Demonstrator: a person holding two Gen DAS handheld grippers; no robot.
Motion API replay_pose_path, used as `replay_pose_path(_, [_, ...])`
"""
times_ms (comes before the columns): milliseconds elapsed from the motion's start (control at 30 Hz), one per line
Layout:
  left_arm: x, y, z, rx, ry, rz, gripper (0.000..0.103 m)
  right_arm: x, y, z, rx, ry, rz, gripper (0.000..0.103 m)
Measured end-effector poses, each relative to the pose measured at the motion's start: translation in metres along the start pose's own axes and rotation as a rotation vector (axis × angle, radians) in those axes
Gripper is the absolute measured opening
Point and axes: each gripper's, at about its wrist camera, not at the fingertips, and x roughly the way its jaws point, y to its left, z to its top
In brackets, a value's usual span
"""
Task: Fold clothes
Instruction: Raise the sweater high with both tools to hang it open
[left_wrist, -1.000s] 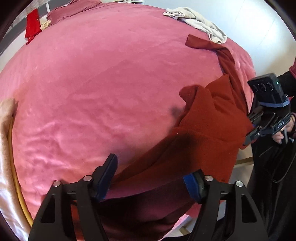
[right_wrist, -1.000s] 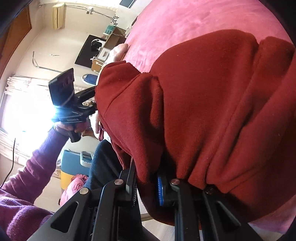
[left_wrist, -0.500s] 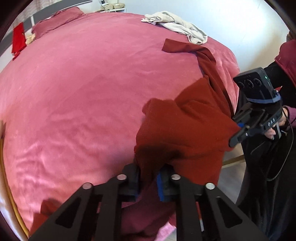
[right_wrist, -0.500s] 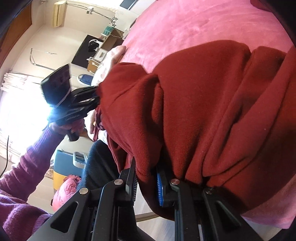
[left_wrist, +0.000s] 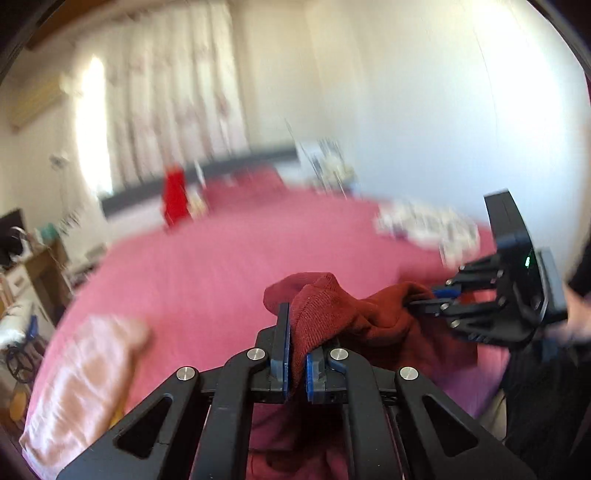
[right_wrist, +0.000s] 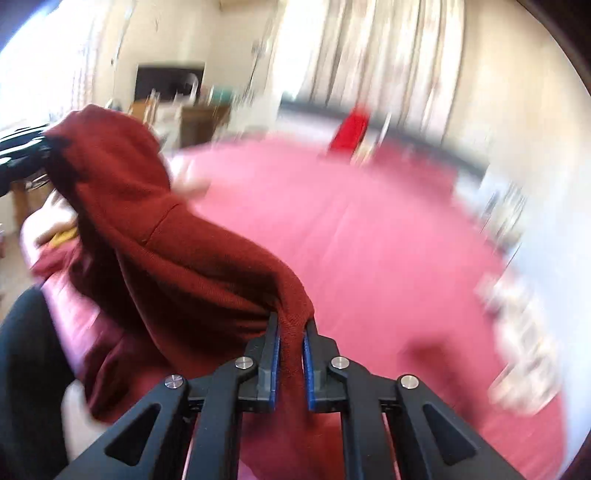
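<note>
A pink bed (left_wrist: 221, 266) fills the lower half of both views, its cover smooth. Behind it run a dark headboard (left_wrist: 236, 166), pale curtains (left_wrist: 173, 92) with bright light through them, and a white wall (left_wrist: 443, 110). A bright red cloth (left_wrist: 173, 195) hangs at the headboard, and a pale heap of clothes (left_wrist: 424, 225) lies at the far right edge of the bed. A light pink pillow (left_wrist: 85, 373) sits at the near left. A wooden cabinet (right_wrist: 199, 118) stands by the wall on the left. Everything beyond the grippers is blurred.

The dark red sweater (right_wrist: 177, 266) hangs stretched between the two tools, above the near edge of the bed. The left hand-held gripper (left_wrist: 295, 354) is clamped on a bunch of its knit. The right hand-held gripper (right_wrist: 291, 354) has its jaws closing, the pads already pinching another fold.

A second ago the left jaws stood wide over the sweater lying on the bed and both cameras looked down at the cover; now both look level across the room, with the sweater lifted.
</note>
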Motion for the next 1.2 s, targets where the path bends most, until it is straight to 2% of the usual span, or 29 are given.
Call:
replay_pose_path(67, [-0.013, 0.001, 0.026, 0.009, -0.098, 0.093, 0.006, -0.020, -0.017, 0.033, 0.004, -0.132, -0.086, 0.009])
replay_pose_path(167, [-0.035, 0.001, 0.072, 0.014, -0.265, 0.222, 0.006, -0.062, -0.039, 0.103, 0.055, -0.357, -0.169, 0.009])
replay_pose_path(267, [-0.070, 0.007, 0.123, 0.031, -0.459, 0.341, 0.008, -0.105, -0.030, 0.172, 0.026, -0.574, -0.247, 0.009])
replay_pose_path(367, [-0.116, 0.015, 0.165, -0.004, -0.654, 0.399, 0.011, -0.159, -0.025, 0.220, -0.025, -0.800, -0.342, 0.009])
replay_pose_path(467, [-0.157, 0.013, 0.190, -0.050, -0.807, 0.411, 0.013, -0.216, -0.017, 0.237, 0.000, -0.990, -0.382, 0.009])
replay_pose_path(533, [-0.178, 0.003, 0.193, -0.056, -0.866, 0.441, 0.018, -0.240, -0.009, 0.233, 0.022, -1.063, -0.398, 0.009])
replay_pose_path(567, [-0.186, -0.001, 0.188, -0.070, -0.882, 0.448, 0.020, -0.244, -0.004, 0.229, 0.035, -1.082, -0.391, 0.009])
replay_pose_path(633, [-0.199, -0.006, 0.174, -0.111, -0.900, 0.451, 0.034, -0.243, 0.002, 0.216, 0.064, -1.069, -0.369, 0.009])
replay_pose_path(700, [-0.211, -0.011, 0.161, -0.150, -0.903, 0.443, 0.044, -0.241, 0.007, 0.201, 0.096, -1.034, -0.340, 0.009])
replay_pose_path(767, [-0.218, -0.013, 0.150, -0.187, -0.875, 0.410, 0.045, -0.239, -0.001, 0.182, 0.141, -0.984, -0.274, 0.009])
replay_pose_path(833, [-0.225, -0.015, 0.139, -0.223, -0.847, 0.377, 0.045, -0.260, -0.018, 0.143, 0.183, -0.955, -0.206, 0.009])
replay_pose_path(900, [-0.234, -0.022, 0.133, -0.222, -0.825, 0.349, 0.045, -0.282, -0.026, 0.119, 0.204, -0.953, -0.172, 0.009])
replay_pose_path(1000, [-0.255, -0.037, 0.133, -0.156, -0.829, 0.351, 0.045, -0.301, -0.025, 0.110, 0.170, -0.979, -0.193, 0.009])
replay_pose_path(1100, [-0.265, -0.050, 0.134, -0.067, -0.870, 0.385, 0.045, -0.315, -0.025, 0.105, 0.136, -1.010, -0.205, 0.009])
replay_pose_path(1167, [-0.255, -0.051, 0.131, -0.043, -0.870, 0.393, 0.045, -0.301, -0.025, 0.107, 0.127, -0.997, -0.208, 0.009])
replay_pose_path(1200, [-0.244, -0.049, 0.128, -0.043, -0.851, 0.396, 0.045, -0.289, -0.025, 0.105, 0.134, -0.963, -0.194, 0.009])
